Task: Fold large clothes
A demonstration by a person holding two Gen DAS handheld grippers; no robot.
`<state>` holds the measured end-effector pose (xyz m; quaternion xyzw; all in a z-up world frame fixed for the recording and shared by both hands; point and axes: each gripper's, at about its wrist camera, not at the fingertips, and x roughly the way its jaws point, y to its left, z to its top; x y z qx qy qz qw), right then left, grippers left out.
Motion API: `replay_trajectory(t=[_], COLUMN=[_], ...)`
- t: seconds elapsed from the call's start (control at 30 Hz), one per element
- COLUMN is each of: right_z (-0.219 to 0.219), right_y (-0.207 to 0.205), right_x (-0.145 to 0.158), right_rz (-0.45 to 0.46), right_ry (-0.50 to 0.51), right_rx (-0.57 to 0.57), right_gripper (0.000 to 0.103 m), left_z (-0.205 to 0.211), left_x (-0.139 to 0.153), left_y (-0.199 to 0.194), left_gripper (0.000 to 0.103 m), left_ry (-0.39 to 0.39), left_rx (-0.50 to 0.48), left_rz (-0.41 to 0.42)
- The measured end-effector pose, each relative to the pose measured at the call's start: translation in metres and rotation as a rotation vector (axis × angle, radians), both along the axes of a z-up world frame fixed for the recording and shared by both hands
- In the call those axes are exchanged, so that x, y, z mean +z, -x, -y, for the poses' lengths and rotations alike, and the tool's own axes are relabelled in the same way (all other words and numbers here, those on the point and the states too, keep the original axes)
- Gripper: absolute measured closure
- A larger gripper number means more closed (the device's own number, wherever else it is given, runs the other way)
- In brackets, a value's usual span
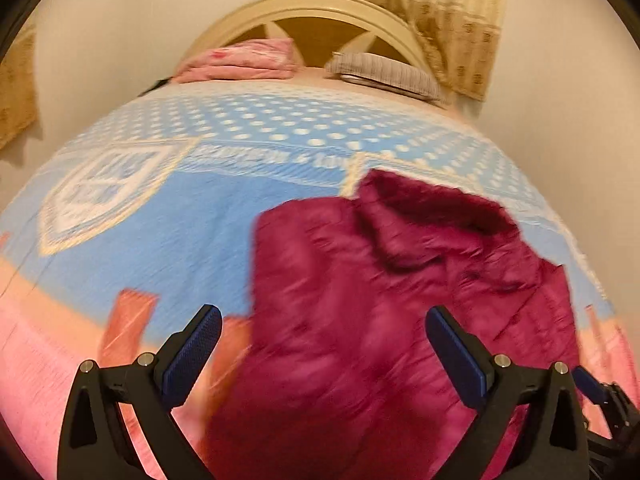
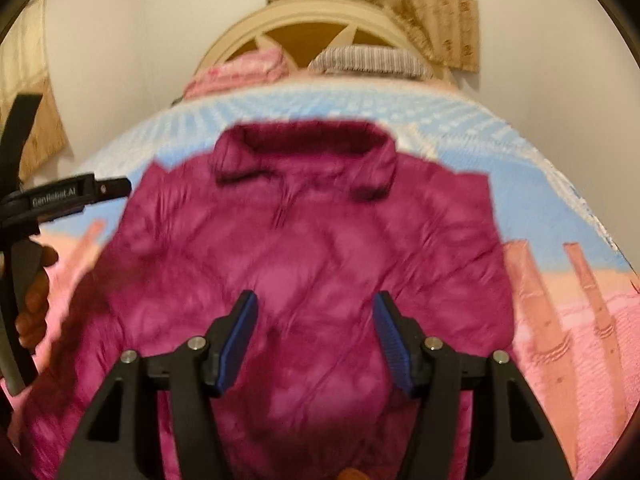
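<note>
So, both tools gaping, nothing gripped: left tool (image 1: 323,332) and right tool (image 2: 315,312) hovering over magenta jacket (image 2: 304,240) spread on bed (image 1: 160,220).

A: Jackets? 
B: One jacket (image 2: 304,264), magenta, on one bed (image 1: 168,216).
A: Grippers?
B: Two: left gripper (image 1: 324,332), right gripper (image 2: 314,320). Two blue pads each.
A: Far end?
B: One pink folded blanket (image 1: 244,62) left, one striped pillow (image 1: 384,72) right, one headboard (image 1: 320,4).
A: Curtains?
B: Two curtains (image 1: 420,4).
</note>
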<state>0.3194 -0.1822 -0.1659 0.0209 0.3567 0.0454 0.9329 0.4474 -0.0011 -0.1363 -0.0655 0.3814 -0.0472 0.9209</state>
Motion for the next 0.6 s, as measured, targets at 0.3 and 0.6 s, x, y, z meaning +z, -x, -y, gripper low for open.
replay_trajectory(t=[0.3,0.6], right_z=[-0.001,-0.005], right_y=[-0.035,-0.036], right_x=[-0.04,-0.052], right_rz=[-0.118,-0.116], right_ry=[0.018,0.049], right_rx=[0.037,0.046], right_gripper=[0.045,0.045], left_z=[-0.003,0.013], left_x=[-0.08,-0.081], left_y=[-0.051,-0.047], left_gripper=[0.001,0.001], left_ry=[-0.001,-0.061], left_rx=[0.087,0.087], left_rz=[-0.166,-0.146])
